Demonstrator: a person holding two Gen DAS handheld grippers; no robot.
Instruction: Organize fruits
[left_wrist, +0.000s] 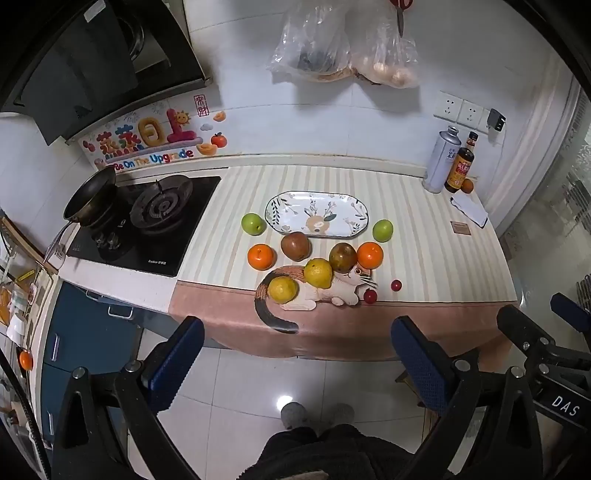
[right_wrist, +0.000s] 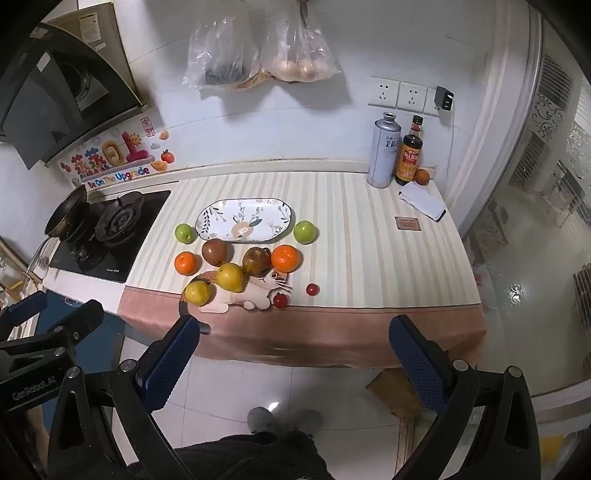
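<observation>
Striped cream-and-beige cloth with a pink front band and a printed cat covers the tabletop (left_wrist: 424, 236), and the fruits are gathered on it in front of an oval white ceramic platter with a leaf and deer pattern (left_wrist: 317, 213), which carries no fruit. Two round green apples are set at the platter's ends, the left green apple (left_wrist: 253, 223) and the right green apple (left_wrist: 382, 230). Just in front of the platter two brownish-red apples (left_wrist: 295, 246) are seen, flanked by a left orange (left_wrist: 261, 257) and a right orange (left_wrist: 369, 255), the latter touching the nearer brown apple. Two yellow lemons (left_wrist: 318, 272) lie on the cat print, and two small red cherry tomatoes (left_wrist: 370, 295) are placed near the cloth's pink band.

Both grippers are held back over the floor, well apart from the fruit. The left gripper (left_wrist: 297, 354) is spread wide with nothing between its blue-padded fingers (left_wrist: 177, 363). The right gripper (right_wrist: 293, 354) is likewise spread wide and carries nothing.

A black gas hob (left_wrist: 147, 225) with a dark frying pan (left_wrist: 90, 197) is seen to the left of the cloth, and a grey metal can and a dark sauce bottle (left_wrist: 459, 168) stand at the far right corner.
</observation>
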